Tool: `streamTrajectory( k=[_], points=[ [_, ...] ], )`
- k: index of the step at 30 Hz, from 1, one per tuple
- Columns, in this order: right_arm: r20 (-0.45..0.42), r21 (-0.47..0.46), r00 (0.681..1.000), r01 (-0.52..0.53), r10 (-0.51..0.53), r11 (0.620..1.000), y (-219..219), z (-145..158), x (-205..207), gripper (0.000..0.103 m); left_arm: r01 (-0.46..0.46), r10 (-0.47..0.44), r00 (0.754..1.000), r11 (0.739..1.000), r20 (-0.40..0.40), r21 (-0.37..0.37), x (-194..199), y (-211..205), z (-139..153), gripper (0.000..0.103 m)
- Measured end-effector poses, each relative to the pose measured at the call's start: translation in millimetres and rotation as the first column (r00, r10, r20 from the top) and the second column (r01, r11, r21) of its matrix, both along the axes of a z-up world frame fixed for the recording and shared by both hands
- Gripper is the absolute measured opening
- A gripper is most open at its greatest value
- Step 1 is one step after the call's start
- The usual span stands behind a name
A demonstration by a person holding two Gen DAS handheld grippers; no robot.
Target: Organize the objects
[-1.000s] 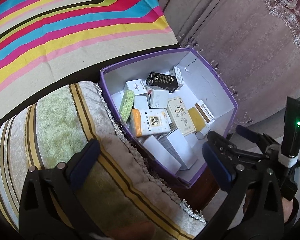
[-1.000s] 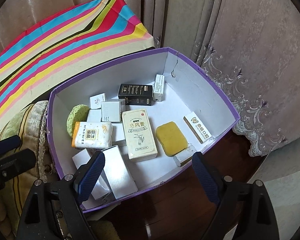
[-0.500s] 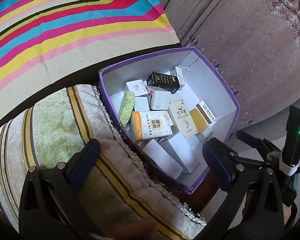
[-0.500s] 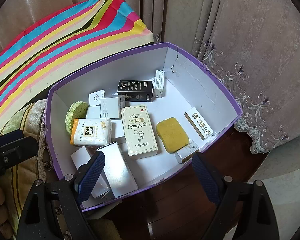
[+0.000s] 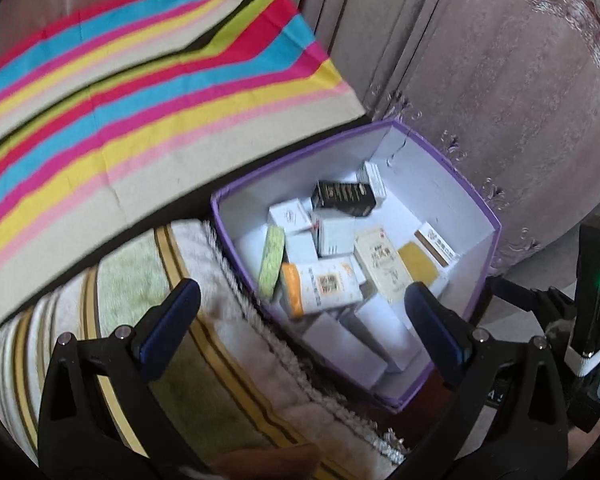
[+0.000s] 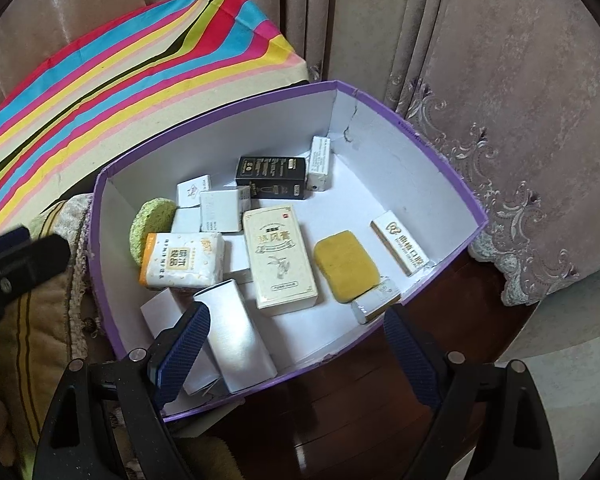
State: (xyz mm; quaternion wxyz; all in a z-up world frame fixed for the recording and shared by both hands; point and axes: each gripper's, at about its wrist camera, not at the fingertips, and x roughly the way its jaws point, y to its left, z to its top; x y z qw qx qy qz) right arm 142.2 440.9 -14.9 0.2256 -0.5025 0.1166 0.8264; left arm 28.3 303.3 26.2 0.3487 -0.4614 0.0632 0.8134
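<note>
My right claw (image 6: 296,350) hangs with its jaws wide and nothing between them, poised over the near rim of the purple box (image 6: 452,172). My left claw (image 5: 302,322) is just as wide and empty, off to the box's left above the striped cushion (image 5: 140,280).

The box sits on a dark wooden surface (image 6: 340,412), hemmed by the cushion on its left, the bright striped cloth (image 6: 120,68) behind, and curtains (image 6: 520,80) on the right. Its white walls stand tall all round. Inside, the floor's right half is mostly bare; the left half is crowded.

There lie a black carton (image 6: 271,176), a cream carton (image 6: 281,256) flat in the middle, a white-and-orange pack (image 6: 182,261) resting on other boxes, a green sponge (image 6: 150,226) against the left wall, a yellow sponge (image 6: 346,265), a brown-edged white carton (image 6: 400,247) near the right wall, and plain white boxes (image 6: 236,336) close under my right claw.
</note>
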Motion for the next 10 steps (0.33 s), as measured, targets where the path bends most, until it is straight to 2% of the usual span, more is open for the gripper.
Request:
streamTrajectory(
  k=[3, 10],
  points=[
    [0.000, 0.026, 1.000, 0.004, -0.004, 1.000, 3.7, 2.5, 0.9, 0.090, 0.016, -0.017, 1.000, 1.000, -0.011, -0.001, 0.1, 8.5, 1.7, 0.102],
    [0.002, 0.035, 1.000, 0.023, -0.023, 0.999, 10.6, 1.9, 4.7, 0.090, 0.009, -0.009, 1.000, 1.000, 0.019, 0.022, -4.4, 12.5, -1.4, 0.102]
  ],
)
